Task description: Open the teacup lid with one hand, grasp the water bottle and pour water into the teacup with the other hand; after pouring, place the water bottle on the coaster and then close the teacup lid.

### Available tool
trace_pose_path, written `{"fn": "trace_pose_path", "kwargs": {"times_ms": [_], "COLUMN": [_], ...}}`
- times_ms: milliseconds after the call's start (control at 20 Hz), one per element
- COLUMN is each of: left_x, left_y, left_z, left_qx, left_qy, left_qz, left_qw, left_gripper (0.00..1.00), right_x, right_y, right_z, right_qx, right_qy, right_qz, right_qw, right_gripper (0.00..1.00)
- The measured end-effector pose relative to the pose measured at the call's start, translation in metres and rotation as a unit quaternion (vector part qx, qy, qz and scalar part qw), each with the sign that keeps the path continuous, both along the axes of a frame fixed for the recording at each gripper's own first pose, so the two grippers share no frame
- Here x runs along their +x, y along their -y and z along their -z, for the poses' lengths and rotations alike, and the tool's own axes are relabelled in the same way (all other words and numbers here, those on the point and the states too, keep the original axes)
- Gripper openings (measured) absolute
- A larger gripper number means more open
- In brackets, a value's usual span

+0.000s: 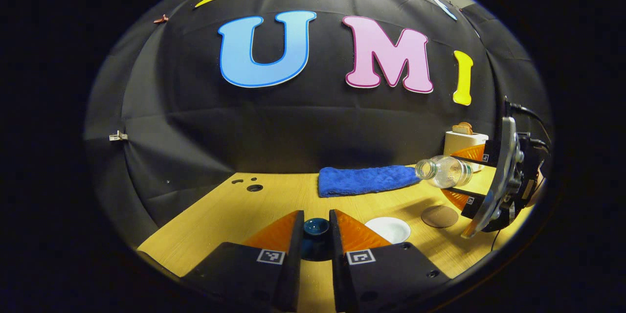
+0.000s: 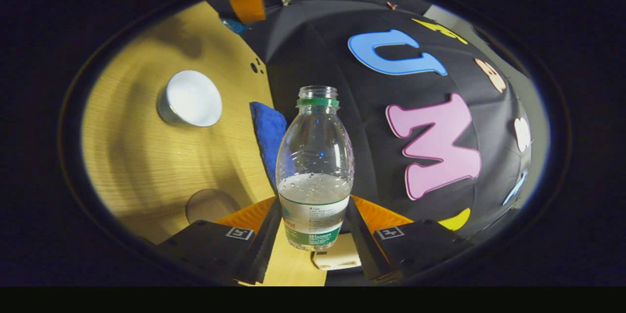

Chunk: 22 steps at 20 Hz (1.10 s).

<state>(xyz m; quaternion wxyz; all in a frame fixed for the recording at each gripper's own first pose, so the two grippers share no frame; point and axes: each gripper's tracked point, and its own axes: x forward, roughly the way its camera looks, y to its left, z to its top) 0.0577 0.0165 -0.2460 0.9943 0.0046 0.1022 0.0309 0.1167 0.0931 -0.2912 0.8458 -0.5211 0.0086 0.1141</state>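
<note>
My left gripper [image 1: 315,217] is shut on the dark blue teacup lid [image 1: 316,229], held above the wooden table. The white teacup [image 1: 388,229] stands uncovered just to the right of it; in the right gripper view the teacup [image 2: 190,99] lies at upper left. My right gripper [image 2: 314,205] is shut on the clear water bottle [image 2: 314,156], which is uncapped and about a third full. In the left gripper view the water bottle [image 1: 442,171] lies tipped nearly level in the right gripper [image 1: 455,173], mouth pointing left, above and right of the cup. I see no stream.
A round brown coaster [image 1: 439,216] lies right of the cup, below the bottle. A blue towel [image 1: 364,179] lies along the back of the table [image 1: 234,210]. A white toaster [image 1: 464,139] stands at the back right. Black cloth walls close the booth.
</note>
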Motion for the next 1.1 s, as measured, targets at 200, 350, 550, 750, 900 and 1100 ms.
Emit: {"fn": "trace_pose_path", "kwargs": {"times_ms": [200, 350, 550, 750, 900, 1100], "left_x": [-0.003, -0.004, -0.005, -0.007, -0.008, -0.011], "left_y": [-0.005, -0.008, -0.008, -0.007, -0.007, -0.007], "left_z": [0.005, 0.006, 0.008, 0.009, 0.010, 0.010], "left_qx": [-0.002, -0.005, -0.006, -0.005, -0.005, -0.007], "left_qy": [-0.003, -0.004, -0.005, -0.005, -0.006, -0.006], "left_qz": [-0.006, -0.009, -0.010, -0.009, -0.010, -0.011], "left_qw": [1.000, 1.000, 1.000, 1.000, 1.000, 1.000], "left_gripper": [0.31, 0.31, 0.31, 0.31, 0.31, 0.31], "right_x": [0.004, 0.005, 0.006, 0.006, 0.007, 0.008], "right_y": [-0.010, -0.017, -0.022, -0.023, -0.024, -0.025], "right_z": [0.005, 0.007, 0.008, 0.010, 0.011, 0.011], "right_qx": [-0.057, -0.095, -0.134, -0.171, -0.190, -0.203], "right_qy": [0.013, 0.024, 0.037, 0.051, 0.059, 0.075], "right_qz": [-0.020, -0.038, -0.057, -0.072, -0.077, -0.078], "right_qw": [0.998, 0.994, 0.989, 0.981, 0.977, 0.973], "right_gripper": [0.75, 0.76, 0.75, 0.75, 0.75, 0.75]}}
